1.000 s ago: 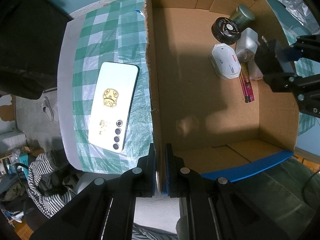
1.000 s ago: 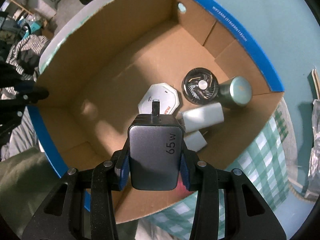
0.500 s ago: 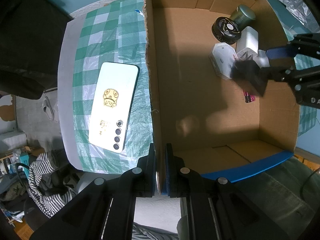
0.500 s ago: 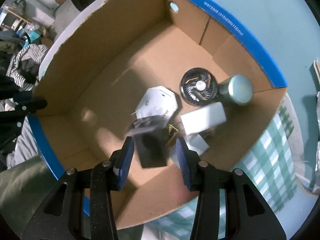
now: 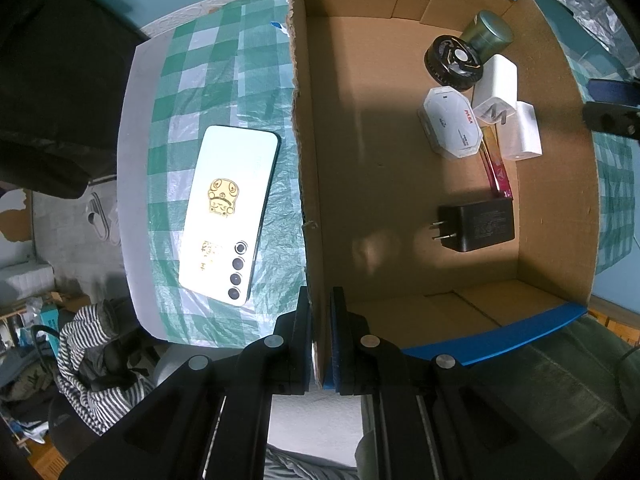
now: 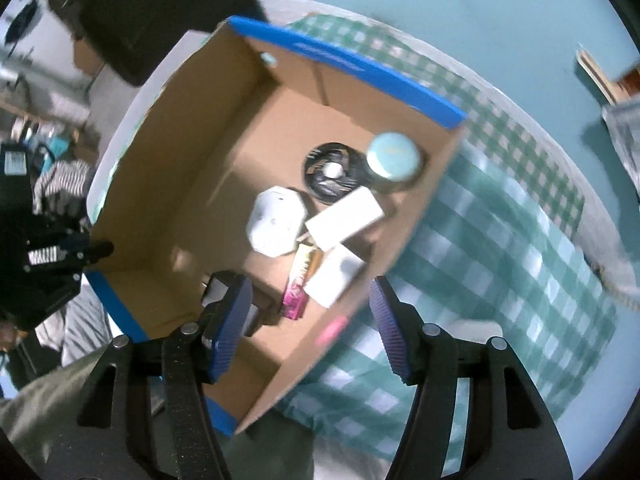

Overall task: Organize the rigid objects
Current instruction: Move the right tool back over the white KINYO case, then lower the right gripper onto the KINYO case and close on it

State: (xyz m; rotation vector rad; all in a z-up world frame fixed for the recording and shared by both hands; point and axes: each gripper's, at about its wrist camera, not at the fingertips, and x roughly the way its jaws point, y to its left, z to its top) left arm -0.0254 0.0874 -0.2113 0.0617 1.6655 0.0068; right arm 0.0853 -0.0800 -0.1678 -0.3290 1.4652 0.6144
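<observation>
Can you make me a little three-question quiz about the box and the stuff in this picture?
1. True or false: the black charger lies inside the cardboard box.
2. Which thing is outside the box? A) phone B) round fan C) green tin
3. Fill in: the left gripper is shut on the box's ____.

Key: 1 true; 2 A; 3 wall.

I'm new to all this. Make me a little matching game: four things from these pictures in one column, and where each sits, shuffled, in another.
Things:
1. black charger
2. phone
3. left tongs
4. right tongs

Places or states:
A. flat on the checked cloth, outside the box
B. open, holding nothing
C. lying on the box floor
D. clamped on the cardboard box wall

Pairs: 1-C, 2-A, 3-D, 4-B
</observation>
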